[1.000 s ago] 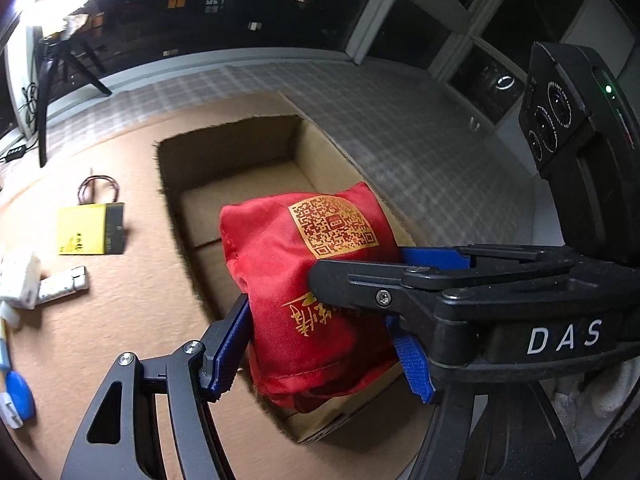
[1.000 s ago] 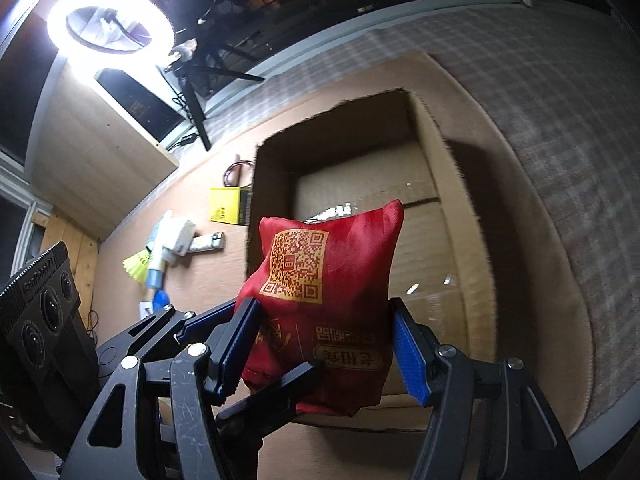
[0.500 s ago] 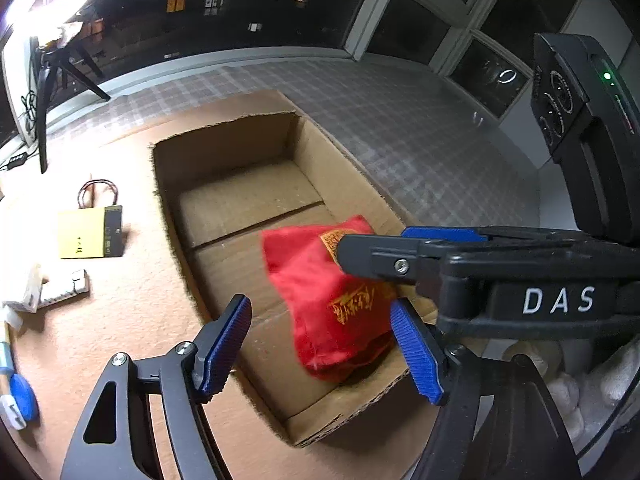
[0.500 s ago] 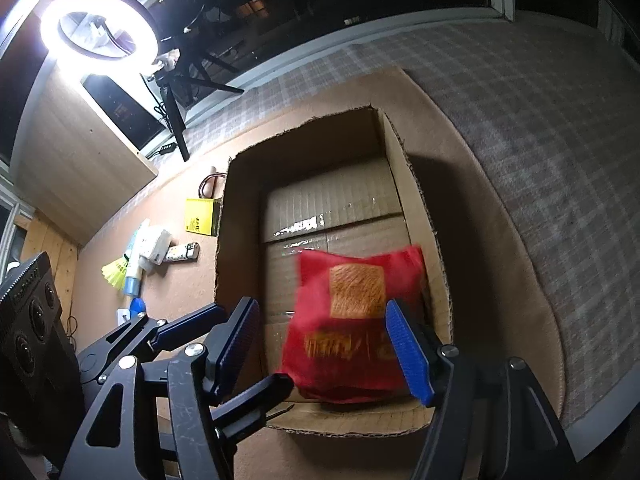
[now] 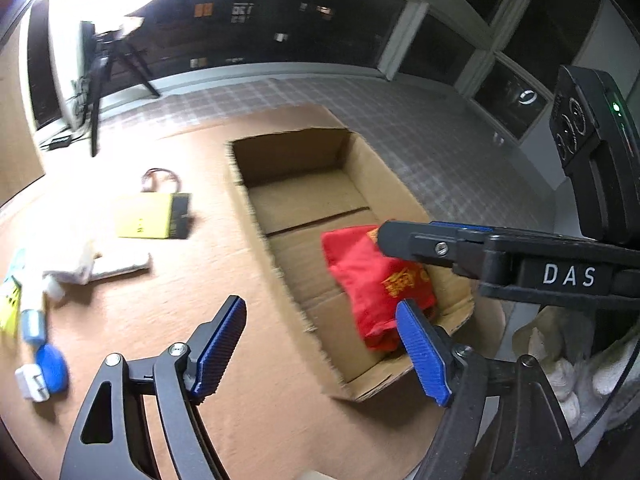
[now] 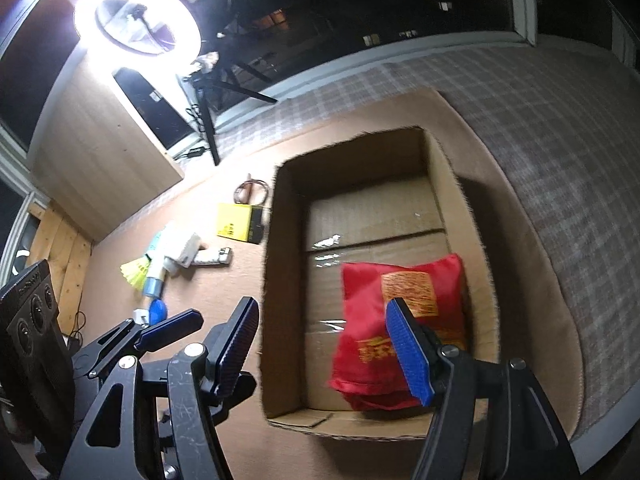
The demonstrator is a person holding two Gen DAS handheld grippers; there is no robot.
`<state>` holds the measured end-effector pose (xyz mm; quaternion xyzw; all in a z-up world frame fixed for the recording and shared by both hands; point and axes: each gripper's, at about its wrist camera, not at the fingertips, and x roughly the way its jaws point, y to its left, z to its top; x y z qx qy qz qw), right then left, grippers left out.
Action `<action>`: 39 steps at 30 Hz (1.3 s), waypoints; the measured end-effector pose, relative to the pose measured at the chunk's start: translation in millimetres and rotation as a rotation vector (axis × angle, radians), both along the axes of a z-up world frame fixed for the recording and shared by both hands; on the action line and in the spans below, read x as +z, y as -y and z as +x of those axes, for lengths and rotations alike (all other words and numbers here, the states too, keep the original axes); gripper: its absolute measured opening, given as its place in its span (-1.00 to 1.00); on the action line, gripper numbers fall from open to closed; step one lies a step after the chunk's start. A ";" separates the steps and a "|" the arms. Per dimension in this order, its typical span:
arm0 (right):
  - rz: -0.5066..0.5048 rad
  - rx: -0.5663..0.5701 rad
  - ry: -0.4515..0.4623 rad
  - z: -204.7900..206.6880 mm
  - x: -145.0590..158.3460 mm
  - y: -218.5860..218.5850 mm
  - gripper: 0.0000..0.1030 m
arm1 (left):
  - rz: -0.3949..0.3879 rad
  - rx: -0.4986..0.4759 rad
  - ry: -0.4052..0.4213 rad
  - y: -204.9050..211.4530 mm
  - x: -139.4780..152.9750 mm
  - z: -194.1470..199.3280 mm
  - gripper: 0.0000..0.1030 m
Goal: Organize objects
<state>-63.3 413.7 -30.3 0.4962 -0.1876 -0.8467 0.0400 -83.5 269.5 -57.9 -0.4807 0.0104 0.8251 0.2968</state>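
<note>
Nearest me, left tool empty, jaws just widened; right tool spread, holding nothing. Beyond them, red pouch lies in the cardboard box's near right corner. Farther left, yellow packet on the mat.

red pouch, brown box, checked cloth

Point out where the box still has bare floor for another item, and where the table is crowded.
The cardboard box is bare across its far half and along the left wall beside the red pouch, which fills the near right corner. Left of the box, the yellow box, shuttlecock and small items crowd the table; its near strip is bare.
</note>
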 end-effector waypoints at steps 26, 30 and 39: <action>-0.052 0.170 -0.036 -11.9 -3.6 135.5 0.22 | -0.021 0.420 0.058 252.8 -16.5 -14.2 0.57; -0.062 0.188 -0.021 -9.9 -8.5 153.4 0.22 | -0.002 0.427 0.101 280.1 -25.3 -28.0 0.56; -0.075 0.189 0.017 -3.1 -15.9 170.9 0.22 | 0.007 0.435 0.160 312.2 -47.8 -64.0 0.25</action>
